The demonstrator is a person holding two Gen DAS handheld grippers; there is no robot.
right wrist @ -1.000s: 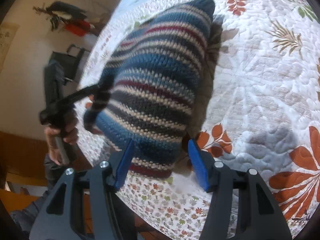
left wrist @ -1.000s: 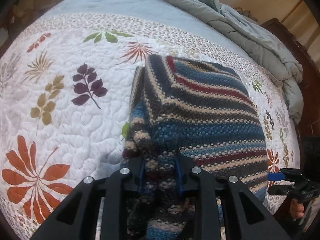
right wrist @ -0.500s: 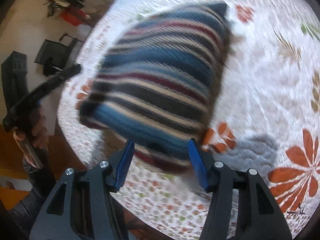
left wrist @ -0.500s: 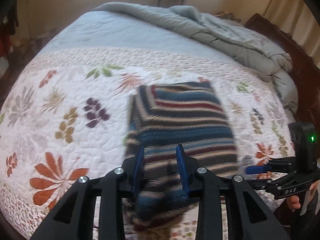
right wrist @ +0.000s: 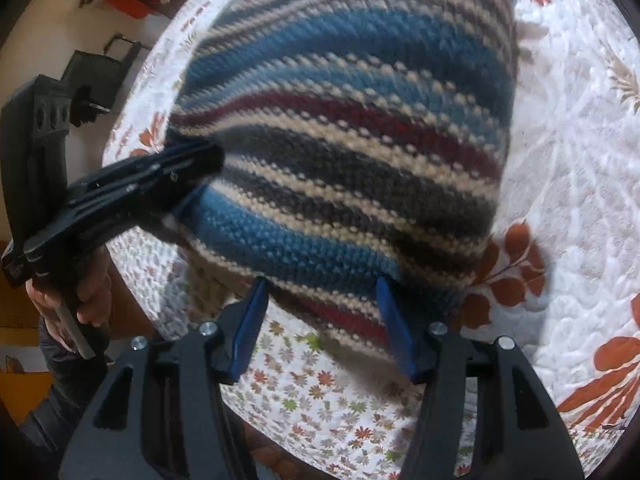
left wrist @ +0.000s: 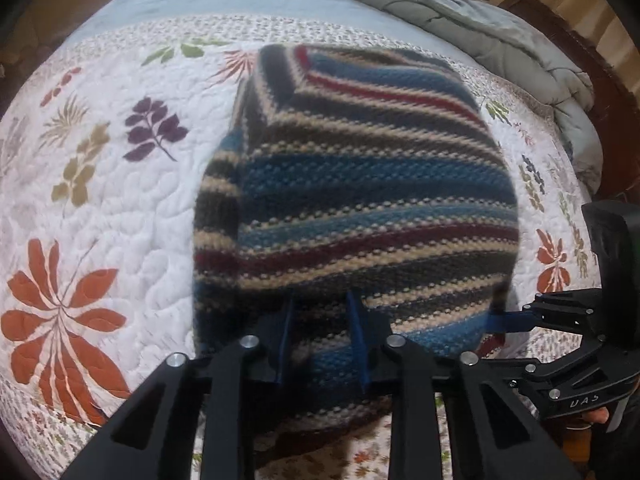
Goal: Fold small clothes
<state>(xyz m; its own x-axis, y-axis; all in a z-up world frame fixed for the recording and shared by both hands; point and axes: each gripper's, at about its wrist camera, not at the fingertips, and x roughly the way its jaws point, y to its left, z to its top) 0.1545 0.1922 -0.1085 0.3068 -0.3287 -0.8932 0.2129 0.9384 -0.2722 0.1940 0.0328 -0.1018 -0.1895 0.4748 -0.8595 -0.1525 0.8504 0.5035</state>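
A knitted garment with blue, dark red, cream and grey stripes lies folded on the flowered quilt. My left gripper has the garment's near edge between its blue pads, and its jaws are closing on the fabric. The right wrist view shows that gripper at the left side of the garment. My right gripper stands open, the garment's near hem lying loose between its fingers. It also shows at the garment's right corner in the left wrist view.
A rumpled grey duvet is heaped at the far side of the bed, against the dark wooden frame. The quilt's edge runs just below my right gripper. A hand holds the left gripper's handle; a black bag stands on the floor.
Both grippers have come in closer to the garment, which now fills both views. The left jaws widened briefly and narrowed again on the fabric. The hem now lies between the right fingers.
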